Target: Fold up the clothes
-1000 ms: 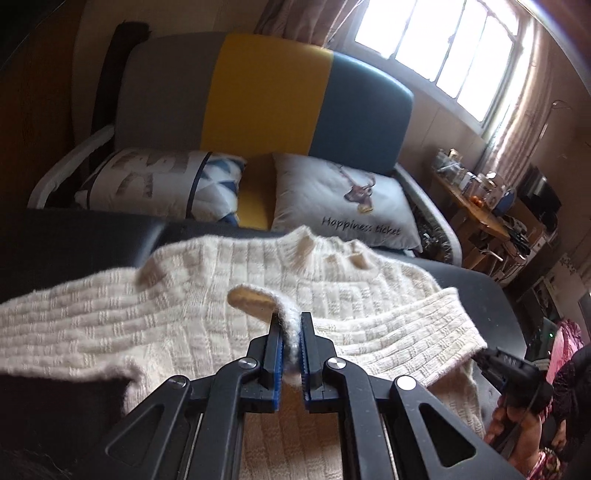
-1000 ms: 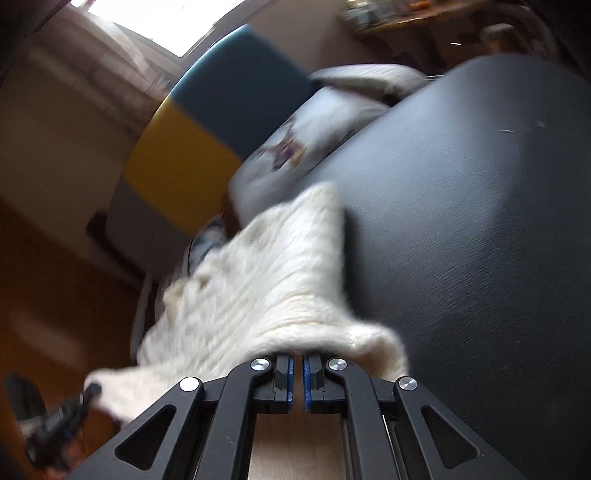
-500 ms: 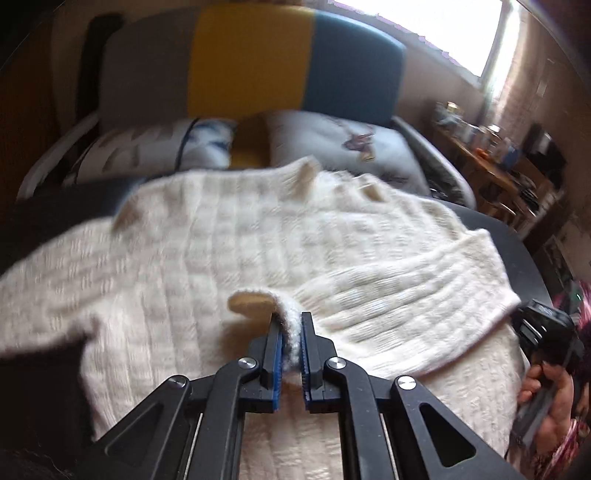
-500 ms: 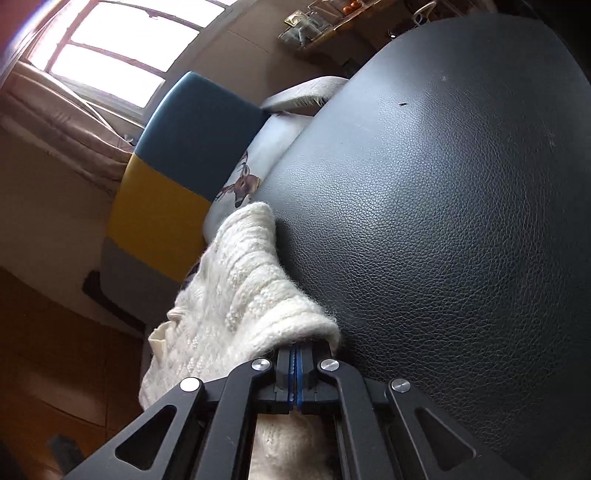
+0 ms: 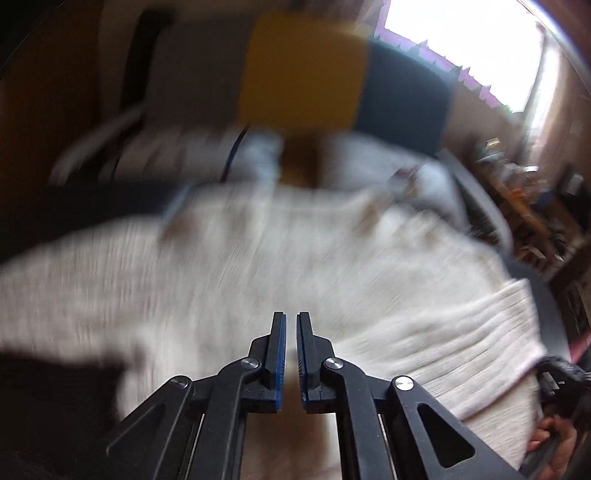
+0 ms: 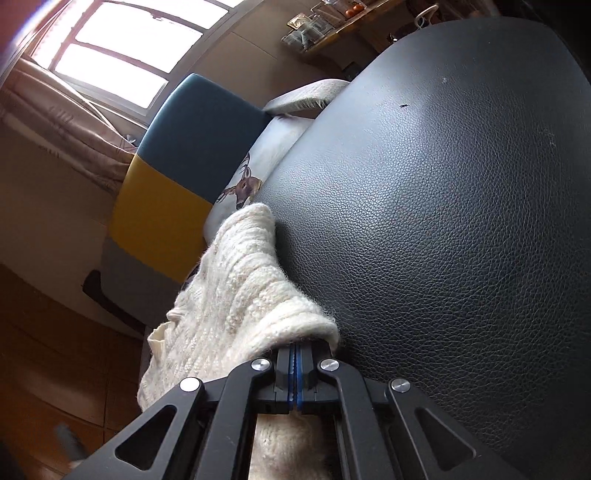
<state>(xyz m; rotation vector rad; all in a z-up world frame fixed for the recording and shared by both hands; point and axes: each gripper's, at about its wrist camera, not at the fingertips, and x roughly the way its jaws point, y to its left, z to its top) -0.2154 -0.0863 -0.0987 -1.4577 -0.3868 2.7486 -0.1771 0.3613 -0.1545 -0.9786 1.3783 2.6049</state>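
Note:
A cream knitted sweater lies spread over a black leather surface; the left wrist view is blurred by motion. My left gripper hovers over the sweater's middle, its jaws slightly apart with nothing between them. A folded sleeve lies across the sweater at the right. My right gripper is shut on an edge of the sweater, which bunches over its tips on the leather surface. The right gripper's body and a hand show at the lower right.
Behind the surface stands a sofa with a grey, yellow and blue back, carrying cushions, one with a deer print. A cluttered shelf and a bright window are beyond. Wide bare leather lies right of the sweater.
My left gripper has let go of the sleeve cuff it held and is moving fast over the sweater. The right gripper stays shut on the sweater's edge, nearly still.

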